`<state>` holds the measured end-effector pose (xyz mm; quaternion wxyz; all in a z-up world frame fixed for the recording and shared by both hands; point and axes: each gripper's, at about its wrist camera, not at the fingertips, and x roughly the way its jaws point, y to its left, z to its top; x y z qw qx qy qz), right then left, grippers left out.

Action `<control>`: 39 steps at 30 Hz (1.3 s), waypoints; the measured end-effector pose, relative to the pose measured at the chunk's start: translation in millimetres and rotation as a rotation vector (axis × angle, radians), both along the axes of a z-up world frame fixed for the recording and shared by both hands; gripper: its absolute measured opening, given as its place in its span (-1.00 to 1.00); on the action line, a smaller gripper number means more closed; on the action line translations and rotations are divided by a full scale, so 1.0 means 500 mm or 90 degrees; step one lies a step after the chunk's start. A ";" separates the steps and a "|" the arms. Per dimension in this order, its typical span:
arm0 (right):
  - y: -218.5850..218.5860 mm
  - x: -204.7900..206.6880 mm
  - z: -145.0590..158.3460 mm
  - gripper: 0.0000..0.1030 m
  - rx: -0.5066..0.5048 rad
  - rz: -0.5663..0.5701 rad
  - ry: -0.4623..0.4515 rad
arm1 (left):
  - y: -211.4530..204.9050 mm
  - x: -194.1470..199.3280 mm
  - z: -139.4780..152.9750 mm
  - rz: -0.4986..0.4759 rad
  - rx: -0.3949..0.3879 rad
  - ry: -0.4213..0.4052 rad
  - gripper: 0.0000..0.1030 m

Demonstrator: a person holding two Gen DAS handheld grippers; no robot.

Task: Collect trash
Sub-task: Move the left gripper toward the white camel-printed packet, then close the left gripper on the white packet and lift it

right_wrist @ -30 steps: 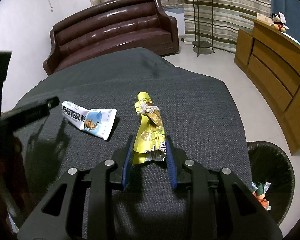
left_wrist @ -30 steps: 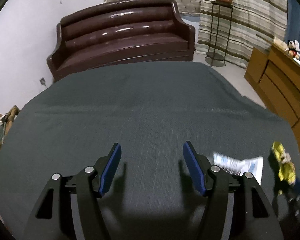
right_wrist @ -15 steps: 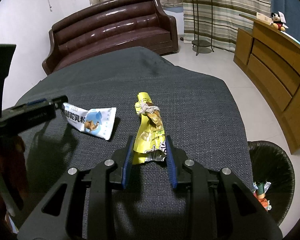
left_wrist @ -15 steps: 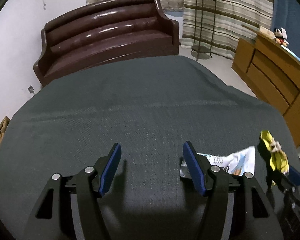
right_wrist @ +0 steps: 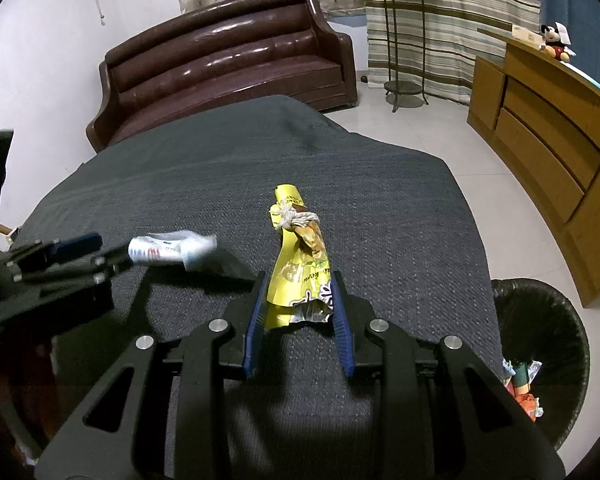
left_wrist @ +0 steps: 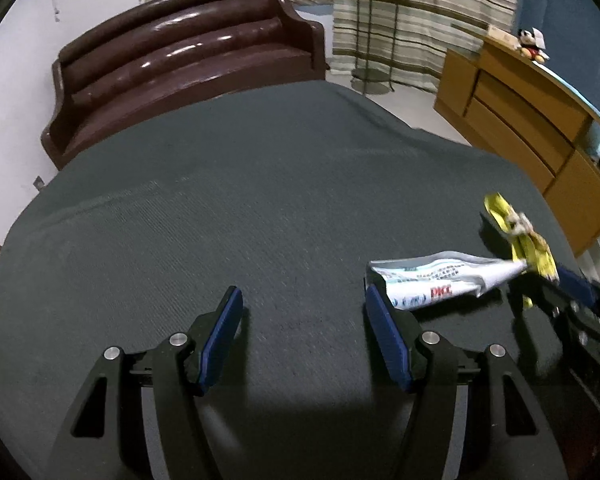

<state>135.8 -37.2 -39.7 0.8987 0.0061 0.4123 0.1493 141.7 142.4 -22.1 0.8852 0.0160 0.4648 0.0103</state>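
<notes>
While the right hand-held gripper (right_wrist: 298,300) points down at the table (right_wrist: 400,240), which a dark grey woven cloth covers, its two blue pads stand close together and press on the near end of a long yellow plastic snack wrapper (right_wrist: 300,256). A white string is tied around this wrapper near its far end, and the far part lies on the cloth. The left hand-held gripper (left_wrist: 302,320) is half open, and between its blue pads there is only bare cloth. A crumpled white wrapper with blue and red print (left_wrist: 432,280) lies on the table just at the right of the right pad of this gripper; I cannot tell if the pad touches it. In the right wrist view the same white wrapper is blurred, at the tip of the left gripper. On the floor, at the near right of the table, stands a round black wicker bin (right_wrist: 548,320) with some colourful trash inside.
</notes>
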 end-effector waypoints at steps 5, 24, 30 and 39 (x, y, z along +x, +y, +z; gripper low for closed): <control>-0.003 -0.007 0.001 -0.42 0.001 0.000 0.001 | -0.017 -0.024 -0.009 -0.015 0.005 0.011 0.22; 0.025 -0.105 -0.013 -0.44 -0.010 0.058 0.022 | -0.014 -0.043 -0.013 0.036 -0.012 0.012 0.22; 0.003 -0.130 -0.004 -0.46 -0.002 0.036 0.009 | -0.022 -0.060 -0.003 0.046 -0.023 0.005 0.24; -0.024 -0.140 -0.012 -0.46 0.002 0.029 0.025 | -0.046 -0.084 0.001 0.039 -0.023 0.002 0.25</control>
